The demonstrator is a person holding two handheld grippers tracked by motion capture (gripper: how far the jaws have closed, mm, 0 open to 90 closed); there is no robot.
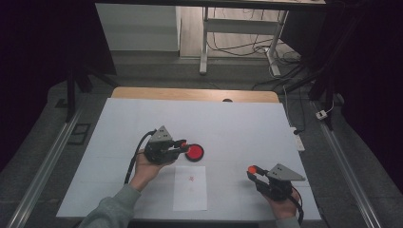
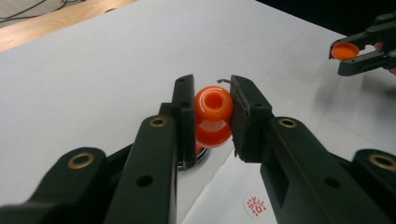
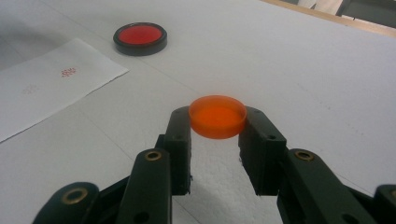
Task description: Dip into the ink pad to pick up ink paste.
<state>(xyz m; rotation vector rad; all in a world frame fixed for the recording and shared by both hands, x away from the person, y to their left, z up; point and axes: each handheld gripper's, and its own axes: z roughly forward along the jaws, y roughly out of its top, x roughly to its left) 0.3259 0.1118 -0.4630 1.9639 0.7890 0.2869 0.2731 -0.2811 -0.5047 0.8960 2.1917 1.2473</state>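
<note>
Orange stamp (image 2: pixel 213 116), rounded with a hole in its near end, clamped between the jaws of the left hand-held gripper (image 2: pixel 212 116), poised just above the red ink pad (image 1: pixel 194 152). In the high view, that left hand-held gripper (image 1: pixel 183 145) right at the pad's left edge, jaws pointing across it. Ink pad itself a round black tray with a red centre (image 3: pixel 140 37), lying flat on the white desk (image 1: pixel 237 123).

Over to the orange cap (image 3: pixel 217 115): a shallow disc, gripped by its rim, open side up, pinched in the right hand-held gripper (image 3: pixel 217 122). Seen from above, cap (image 1: pixel 252 169) and right hand-held gripper (image 1: pixel 253 172) well to the right of the ink pad and nearer the person, held off the desk. Same cap visible far off from the left gripper view (image 2: pixel 345 50), squeezed between its two black jaws.

White paper sheet (image 1: pixel 190 187) just below the ink pad, flat on the desk, between the two hands. Small red stamped mark (image 1: pixel 191 178) near the sheet's top; another round red print (image 2: pixel 254 204) close under the left jaws.

Grey sleeve (image 1: pixel 111 206) on the left forearm, lower left of the pad.
</note>
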